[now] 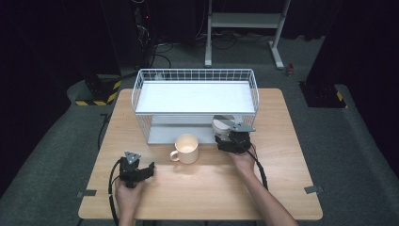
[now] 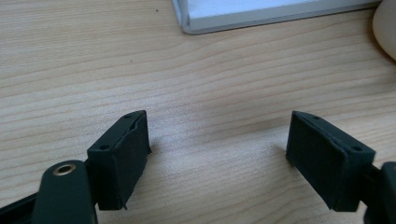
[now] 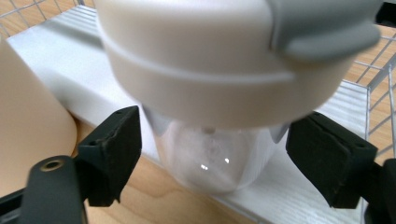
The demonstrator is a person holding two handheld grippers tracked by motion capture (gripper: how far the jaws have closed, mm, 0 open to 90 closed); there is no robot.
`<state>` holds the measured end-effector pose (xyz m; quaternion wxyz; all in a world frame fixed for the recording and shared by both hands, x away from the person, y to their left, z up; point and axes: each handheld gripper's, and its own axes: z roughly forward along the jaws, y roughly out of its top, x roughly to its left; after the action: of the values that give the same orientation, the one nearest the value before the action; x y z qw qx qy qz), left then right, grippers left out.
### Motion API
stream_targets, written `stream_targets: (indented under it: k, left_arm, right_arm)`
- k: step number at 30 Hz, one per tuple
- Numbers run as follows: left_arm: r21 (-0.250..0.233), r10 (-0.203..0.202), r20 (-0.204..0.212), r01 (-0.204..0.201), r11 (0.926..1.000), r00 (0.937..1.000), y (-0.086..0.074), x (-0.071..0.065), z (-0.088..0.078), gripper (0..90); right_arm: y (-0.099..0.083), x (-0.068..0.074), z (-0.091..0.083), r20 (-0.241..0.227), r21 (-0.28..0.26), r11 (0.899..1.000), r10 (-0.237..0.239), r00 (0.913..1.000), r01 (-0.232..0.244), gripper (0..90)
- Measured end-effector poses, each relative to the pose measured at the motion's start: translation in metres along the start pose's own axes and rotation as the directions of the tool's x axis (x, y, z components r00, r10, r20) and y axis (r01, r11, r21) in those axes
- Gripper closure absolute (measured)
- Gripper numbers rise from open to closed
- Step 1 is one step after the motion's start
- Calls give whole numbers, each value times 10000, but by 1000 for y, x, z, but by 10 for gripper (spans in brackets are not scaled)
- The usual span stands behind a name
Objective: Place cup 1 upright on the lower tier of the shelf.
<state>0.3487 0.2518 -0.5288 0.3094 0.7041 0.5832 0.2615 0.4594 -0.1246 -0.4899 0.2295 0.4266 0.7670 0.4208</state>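
The right gripper [image 3: 212, 161] straddles a lidded bottle [image 3: 219, 93] with its pads clear of it, while the left gripper [image 2: 217, 158] gapes over bare table [image 2: 210, 70].

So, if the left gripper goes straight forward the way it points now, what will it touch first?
Probably the low white shelf edge of the wire rack. The left gripper has open jaws with bare table ahead. The cream mug lies off to one side, though depth is hard to judge.
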Motion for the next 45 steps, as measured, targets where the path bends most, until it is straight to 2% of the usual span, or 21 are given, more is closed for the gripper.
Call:
stream_targets:
  k: [14, 25, 31, 39, 41, 43, 45]
  left_arm:
    - [-4, -5, -1, 5, 10000, 10000, 0, 0, 0, 215]
    - [6, 5, 3, -5, 10000, 10000, 0, 0, 0, 215]
    - [1, -2, 1, 2, 10000, 10000, 0, 0, 0, 215]
    - [10, 7, 4, -7, 10000, 10000, 0, 0, 0, 215]
    - [12, 9, 4, -9, 10000, 10000, 0, 0, 0, 215]
    - [1, -4, 2, 4, 10000, 10000, 0, 0, 0, 215]
    - [-2, -4, 1, 4, 10000, 10000, 0, 0, 0, 215]
  right_arm:
    - [-16, 0, -8, 67, 212, 9996, 159, 9999, -161, 292]
    - [-14, 3, -3, 288, 302, 9991, 294, 9992, -303, 316]
    - [-14, 4, 3, 469, 365, 9970, 671, 9966, -689, 322]
    - [-4, 3, 10, 735, 429, 9956, 804, 9940, -837, 320]
    - [-3, 2, 12, 780, 284, 9954, 887, 9930, -911, 340]
    - [-2, 2, 13, 823, 318, 9922, 1175, 9897, -1204, 347]
    - [0, 0, 16, 899, 337, 9934, 1066, 9902, -1100, 349]
